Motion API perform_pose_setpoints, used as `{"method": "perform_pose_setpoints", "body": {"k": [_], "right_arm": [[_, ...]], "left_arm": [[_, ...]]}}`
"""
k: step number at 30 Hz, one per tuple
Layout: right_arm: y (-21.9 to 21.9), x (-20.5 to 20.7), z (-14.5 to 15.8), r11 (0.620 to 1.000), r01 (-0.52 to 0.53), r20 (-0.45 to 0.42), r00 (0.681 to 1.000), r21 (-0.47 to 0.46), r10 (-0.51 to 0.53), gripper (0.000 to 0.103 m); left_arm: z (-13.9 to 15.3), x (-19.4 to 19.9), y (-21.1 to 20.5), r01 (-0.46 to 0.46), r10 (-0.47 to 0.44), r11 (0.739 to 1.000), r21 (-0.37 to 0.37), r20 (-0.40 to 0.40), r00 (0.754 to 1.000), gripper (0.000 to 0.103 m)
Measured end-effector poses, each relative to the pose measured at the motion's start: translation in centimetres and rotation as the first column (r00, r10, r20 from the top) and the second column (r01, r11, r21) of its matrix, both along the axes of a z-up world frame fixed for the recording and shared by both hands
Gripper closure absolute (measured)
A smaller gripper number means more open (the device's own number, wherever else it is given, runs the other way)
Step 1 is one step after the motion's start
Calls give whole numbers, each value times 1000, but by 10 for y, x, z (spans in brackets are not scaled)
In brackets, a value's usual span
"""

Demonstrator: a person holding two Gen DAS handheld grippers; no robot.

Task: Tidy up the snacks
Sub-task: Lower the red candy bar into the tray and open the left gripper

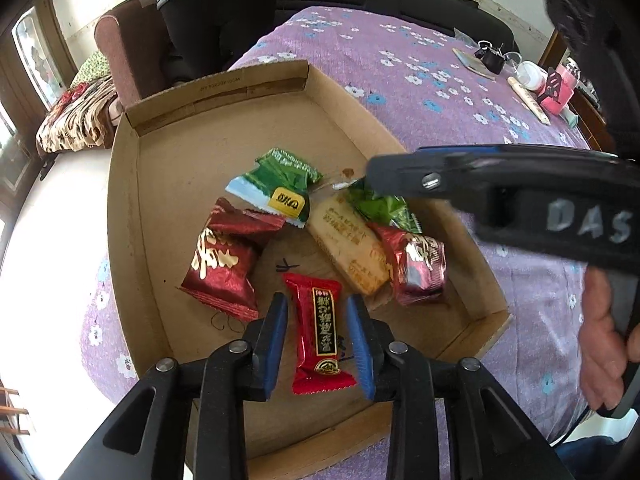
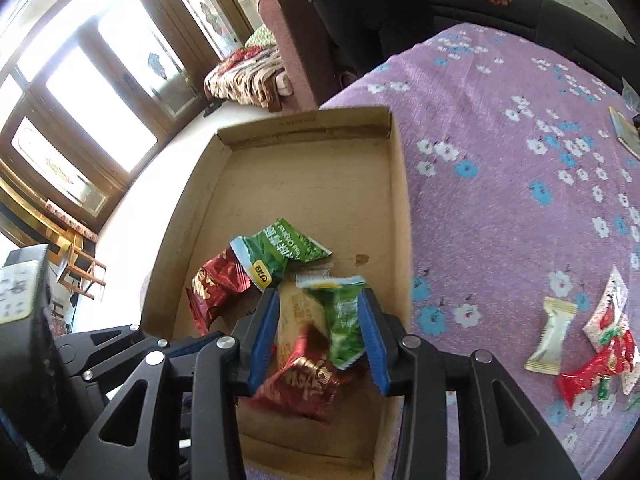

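A shallow cardboard tray (image 1: 124,200) on the purple flowered cloth holds several snack packets. My left gripper (image 1: 318,306) is open over the tray, its blue fingers either side of a bright red packet (image 1: 320,332) lying on the tray floor. My right gripper (image 2: 318,300) is open above a green packet (image 2: 344,320), a beige bar (image 2: 292,320) and a dark red packet (image 2: 308,376) at the tray's near right. In the left wrist view the right gripper (image 1: 370,178) comes in from the right, tip over that green packet (image 1: 380,206). Another green packet (image 1: 276,188) and dark red packet (image 1: 224,260) lie further left.
More loose snacks lie on the cloth right of the tray: a cream packet (image 2: 550,334) and red and white ones (image 2: 600,360). Small items and a pink container (image 1: 560,88) sit at the table's far right. A person (image 1: 212,12) stands behind the table by a brown armchair (image 1: 128,52).
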State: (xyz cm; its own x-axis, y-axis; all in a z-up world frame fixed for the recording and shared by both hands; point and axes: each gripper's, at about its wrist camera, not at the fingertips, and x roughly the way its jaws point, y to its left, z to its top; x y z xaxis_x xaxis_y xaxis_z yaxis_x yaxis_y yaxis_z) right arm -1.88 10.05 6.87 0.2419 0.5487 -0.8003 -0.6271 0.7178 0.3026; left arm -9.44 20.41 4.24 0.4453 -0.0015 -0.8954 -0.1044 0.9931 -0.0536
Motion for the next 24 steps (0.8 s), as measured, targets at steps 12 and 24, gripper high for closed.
{"method": "perform_pose_setpoints", "body": {"k": [12, 24], "right_arm": [[-101, 77, 14, 954, 295, 77, 953, -44, -291, 63], [-169, 139, -48, 870, 436, 83, 900, -232, -429, 71]], "left_arm": [[9, -5, -4, -1, 1, 1000, 23, 28, 1000, 71], [10, -12, -4, -11, 11, 999, 35, 21, 1000, 71]]}}
